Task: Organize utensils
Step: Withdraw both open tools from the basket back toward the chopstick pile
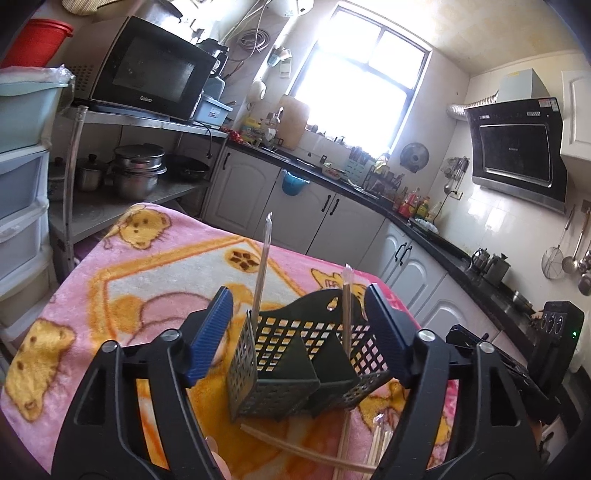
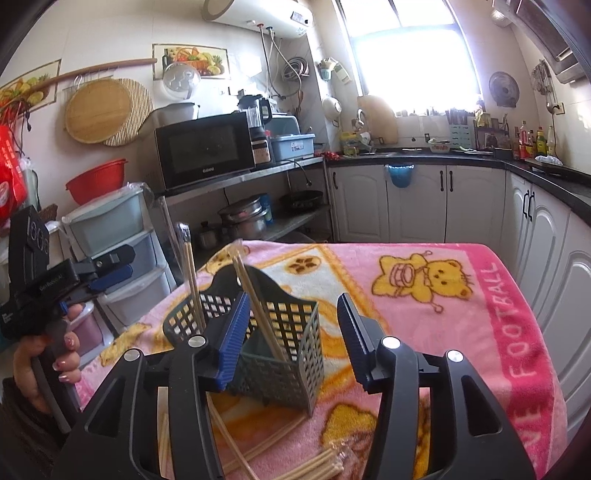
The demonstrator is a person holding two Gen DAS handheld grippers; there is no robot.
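Left wrist: basket (image 1: 295,354) between spread fingers (image 1: 212,332), untouched.

It was a home kitchen. A bright window (image 2: 412,55) stood in the far wall, and below it ran a black countertop (image 2: 417,158) over white cabinets (image 2: 415,201). Left of the window a microwave (image 2: 205,149) sat on a steel shelf rack (image 2: 243,177), with metal pots (image 2: 245,219) on the shelf beneath. A water heater (image 2: 258,13) hung high to the window's left. Right of the window, a range hood (image 1: 517,144) was mounted on the tiled wall, with ladles (image 1: 572,251) hanging below it.
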